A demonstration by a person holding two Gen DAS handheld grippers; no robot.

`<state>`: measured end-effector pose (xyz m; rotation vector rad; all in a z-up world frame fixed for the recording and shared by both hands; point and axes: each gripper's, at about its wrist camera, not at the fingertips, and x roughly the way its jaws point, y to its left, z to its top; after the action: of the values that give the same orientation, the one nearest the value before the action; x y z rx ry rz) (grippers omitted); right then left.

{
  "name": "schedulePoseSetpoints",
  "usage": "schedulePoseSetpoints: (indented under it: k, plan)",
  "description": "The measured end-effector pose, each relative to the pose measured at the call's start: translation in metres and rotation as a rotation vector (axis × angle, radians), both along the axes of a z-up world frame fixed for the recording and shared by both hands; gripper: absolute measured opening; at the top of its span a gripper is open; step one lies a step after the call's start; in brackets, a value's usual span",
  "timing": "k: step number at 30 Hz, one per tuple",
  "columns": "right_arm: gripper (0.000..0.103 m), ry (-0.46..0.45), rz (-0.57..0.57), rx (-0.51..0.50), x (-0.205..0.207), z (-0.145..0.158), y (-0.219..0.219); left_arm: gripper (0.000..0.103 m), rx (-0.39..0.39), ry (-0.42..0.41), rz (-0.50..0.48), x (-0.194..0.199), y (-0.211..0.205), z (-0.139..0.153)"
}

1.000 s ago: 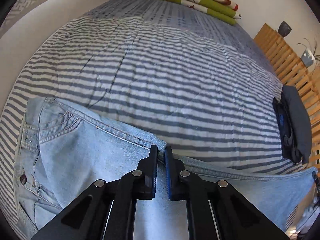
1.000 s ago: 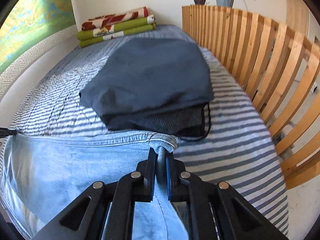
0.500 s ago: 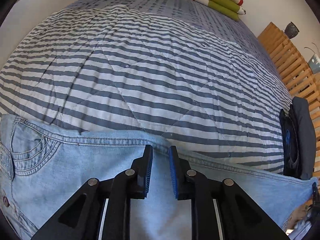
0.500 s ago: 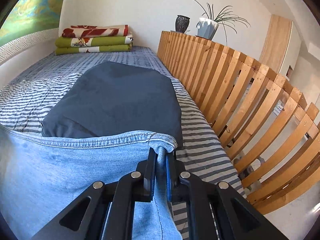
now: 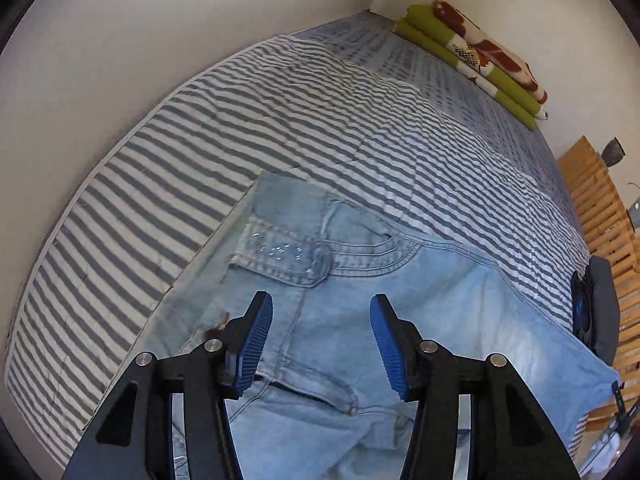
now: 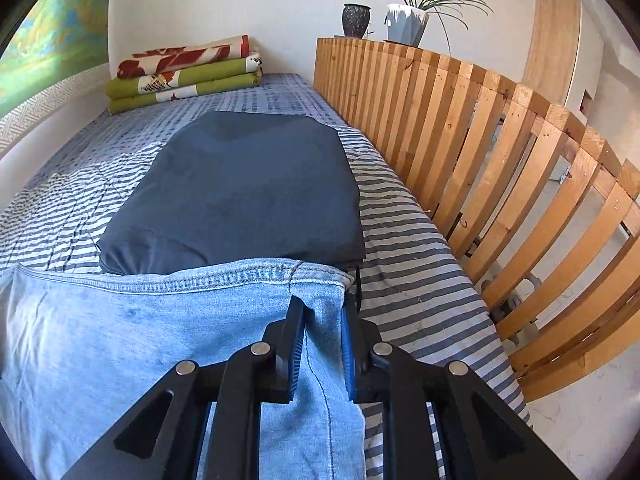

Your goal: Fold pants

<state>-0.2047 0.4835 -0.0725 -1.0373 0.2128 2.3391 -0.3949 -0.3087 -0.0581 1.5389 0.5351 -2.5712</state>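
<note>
While the left gripper (image 5: 321, 334) is spreading wide, empty, above the jeans (image 5: 420, 300), the right gripper (image 6: 323, 342) is loosening around their hem (image 6: 256, 276)

Bed (image 5: 360, 120) covered by a grey-and-white striped quilt (image 6: 408, 248), pushed against a plain white wall (image 5: 120, 60) on one long side. Slatted wooden rail (image 6: 460, 140) along the other side. Folded green, red and white blankets (image 6: 184, 72) stacked at the far end. Dark vase (image 6: 356, 20) and pale potted plant (image 6: 408, 24) on top of the rail. Green and yellow wall hanging (image 6: 52, 32) at upper left. Bright daylight throughout.
</note>
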Motion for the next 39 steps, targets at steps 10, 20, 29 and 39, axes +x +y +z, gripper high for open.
schedulePoseSetpoints:
  k: [10, 20, 29, 39]
  plan:
    - [0.008, 0.027, 0.032, 0.015, 0.019, 0.021, -0.027, 0.055, -0.004, 0.004, -0.112, 0.014, 0.036, -0.004]
    - [0.007, 0.147, 0.197, 0.037, 0.111, 0.05, -0.088, 0.055, 0.104, 0.034, -0.31, 0.013, 0.159, 0.008]
    - [0.001, 0.07, 0.216, -0.009, 0.217, -0.002, -0.132, 0.062, 0.178, -0.003, -0.356, -0.008, 0.233, -0.001]
    - [0.001, 0.054, 0.122, -0.013, 0.233, -0.016, -0.099, 0.065, 0.173, -0.09, -0.215, -0.049, 0.21, -0.051]
